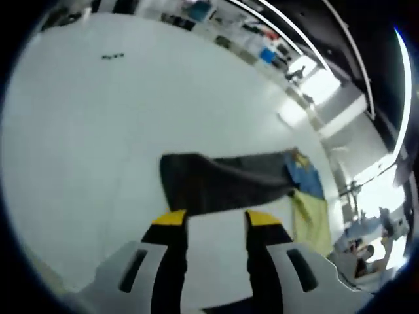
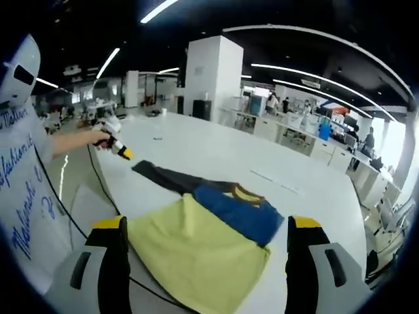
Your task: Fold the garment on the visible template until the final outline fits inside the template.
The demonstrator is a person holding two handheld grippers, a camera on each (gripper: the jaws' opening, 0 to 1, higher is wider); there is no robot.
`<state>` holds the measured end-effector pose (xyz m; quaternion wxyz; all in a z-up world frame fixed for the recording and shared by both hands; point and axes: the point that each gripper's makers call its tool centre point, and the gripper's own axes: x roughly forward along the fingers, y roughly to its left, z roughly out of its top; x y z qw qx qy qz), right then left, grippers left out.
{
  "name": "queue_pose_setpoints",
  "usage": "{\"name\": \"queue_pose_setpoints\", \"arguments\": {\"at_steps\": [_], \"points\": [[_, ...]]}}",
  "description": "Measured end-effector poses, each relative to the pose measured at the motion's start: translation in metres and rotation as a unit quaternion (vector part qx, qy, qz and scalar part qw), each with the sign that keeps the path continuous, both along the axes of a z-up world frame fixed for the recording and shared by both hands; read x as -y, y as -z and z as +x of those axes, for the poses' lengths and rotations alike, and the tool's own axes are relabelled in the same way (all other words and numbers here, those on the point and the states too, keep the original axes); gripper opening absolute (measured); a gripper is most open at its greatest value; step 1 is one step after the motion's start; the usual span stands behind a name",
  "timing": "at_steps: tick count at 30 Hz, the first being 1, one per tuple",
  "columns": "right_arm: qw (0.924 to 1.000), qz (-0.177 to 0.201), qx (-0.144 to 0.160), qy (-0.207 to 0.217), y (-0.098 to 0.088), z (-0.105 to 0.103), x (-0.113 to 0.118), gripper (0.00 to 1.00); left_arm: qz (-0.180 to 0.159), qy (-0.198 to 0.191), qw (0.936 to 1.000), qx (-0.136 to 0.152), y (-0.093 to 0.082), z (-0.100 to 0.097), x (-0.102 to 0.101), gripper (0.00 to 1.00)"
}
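Garment, a yellow, blue and dark grey cloth shirt (image 2: 209,229), lies spread flat on the white surface (image 2: 216,154), so I can start folding. My left gripper (image 1: 216,222) and right gripper (image 2: 206,235) hover, jaws wide, empty.

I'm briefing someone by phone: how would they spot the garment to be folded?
Find the big white table. Near its front edge lies the garment, spread flat. It is the lone cloth there, in three colour blocks: yellow nearest the right gripper, blue in the middle, dark grey at the far end.
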<state>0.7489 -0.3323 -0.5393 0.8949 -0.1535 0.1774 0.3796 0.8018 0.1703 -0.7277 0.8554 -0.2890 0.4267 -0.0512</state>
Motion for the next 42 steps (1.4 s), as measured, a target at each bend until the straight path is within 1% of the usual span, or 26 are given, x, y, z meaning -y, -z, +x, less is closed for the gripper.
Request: {"name": "queue_pose_setpoints", "arguments": {"at_steps": [1,4,5,6,7,9,10,11,13,15,18,20,22,24,25,26,27,28,30,33,35,37,38,39,41,42], "points": [[1.0000,-0.001,-0.001,-0.001,0.000,0.000,0.000,1.00,-0.013,-0.005,0.9998,-0.012,0.002,0.000,0.000,0.29],[1.0000,-0.006,-0.006,-0.001,0.002,0.000,0.001,1.00,-0.006,-0.010,0.9994,-0.033,0.012,0.002,-0.004,0.29],[1.0000,-0.006,-0.006,0.000,0.002,0.000,0.001,1.00,-0.006,-0.011,0.9988,-0.047,0.016,0.001,-0.006,0.29],[1.0000,-0.006,-0.004,0.001,0.001,0.001,0.002,1.00,-0.003,-0.006,0.9984,-0.057,0.015,-0.008,0.004,0.29],[1.0000,-0.004,-0.004,0.002,-0.001,0.001,0.003,1.00,-0.001,-0.003,0.9982,-0.060,0.016,-0.009,0.005,0.30],[1.0000,0.001,-0.001,0.005,-0.003,0.001,0.004,1.00,0.007,0.005,0.9975,-0.071,0.020,-0.003,0.006,0.30],[1.0000,0.004,-0.001,0.008,-0.004,0.001,0.005,1.00,0.010,0.010,0.9969,-0.077,0.019,-0.005,0.008,0.31],[0.9999,0.006,-0.001,0.009,-0.004,0.001,0.005,1.00,0.012,0.012,0.9969,-0.077,0.019,-0.005,0.009,0.32],[0.9998,0.014,-0.002,0.011,-0.006,0.001,0.006,1.00,0.015,0.014,0.9962,-0.084,0.023,-0.007,0.010,0.31],[0.9997,0.019,-0.001,0.012,-0.007,0.001,0.006,1.00,0.009,0.014,0.9956,-0.092,0.027,-0.004,0.011,0.31],[0.9998,0.014,0.000,0.015,-0.007,0.000,0.008,1.00,0.001,0.017,0.9947,-0.102,0.024,-0.005,0.013,0.31],[0.9998,0.011,0.000,0.018,-0.007,0.000,0.009,1.00,-0.013,0.017,0.9940,-0.107,0.023,-0.008,0.018,0.32],[0.9997,0.009,0.000,0.022,-0.006,0.000,0.012,1.00,-0.011,0.013,0.9936,-0.112,0.025,-0.009,0.019,0.32],[0.9997,0.007,-0.001,0.024,-0.005,-0.001,0.014,1.00,-0.003,0.017,0.9922,-0.124,0.028,-0.013,0.021,0.32],[0.9997,0.007,-0.001,0.025,-0.005,-0.001,0.015,1.00,-0.008,0.022,0.9915,-0.128,0.028,-0.015,0.025,0.33],[0.9996,0.008,-0.001,0.026,-0.005,-0.001,0.015,1.00,-0.014,0.027,0.9908,-0.132,0.026,-0.015,0.022,0.35],[0.9996,0.009,-0.001,0.026,-0.005,-0.001,0.015,1.00,-0.015,0.031,0.9905,-0.133,0.026,-0.015,0.024,0.36],[0.9996,0.009,-0.001,0.026,-0.005,-0.001,0.015,1.00,-0.010,0.034,0.9907,-0.131,0.027,-0.017,0.031,0.35],[0.9996,0.008,-0.001,0.027,-0.004,-0.001,0.014,1.00,0.001,0.030,0.9917,-0.125,0.027,-0.014,0.029,0.32],[0.9996,0.006,-0.001,0.026,-0.003,-0.001,0.015,1.00,-0.002,0.022,0.9926,-0.120,0.024,-0.012,0.028,0.29],[0.9996,0.006,-0.001,0.028,-0.004,-0.002,0.015,1.00,0.003,0.023,0.9921,-0.123,0.025,-0.006,0.016,0.27],[0.9996,0.007,0.000,0.029,-0.004,-0.002,0.016,1.00,0.018,0.029,0.9912,-0.128,0.028,-0.004,0.010,0.26],[0.9995,0.007,0.000,0.029,-0.003,-0.002,0.016,1.00,0.017,0.030,0.9914,-0.126,0.030,-0.002,0.006,0.25],[0.9995,0.007,-0.001,0.030,-0.003,-0.002,0.017,1.00,0.014,0.028,0.9915,-0.126,0.030,0.000,0.004,0.24],[0.9995,0.006,-0.001,0.031,-0.002,-0.002,0.017,1.00,0.017,0.025,0.9919,-0.123,0.030,-0.002,0.010,0.20],[0.9995,0.005,-0.002,0.031,-0.001,-0.002,0.017,1.00,0.023,0.024,0.9919,-0.123,0.031,0.001,0.004,0.17]]}}
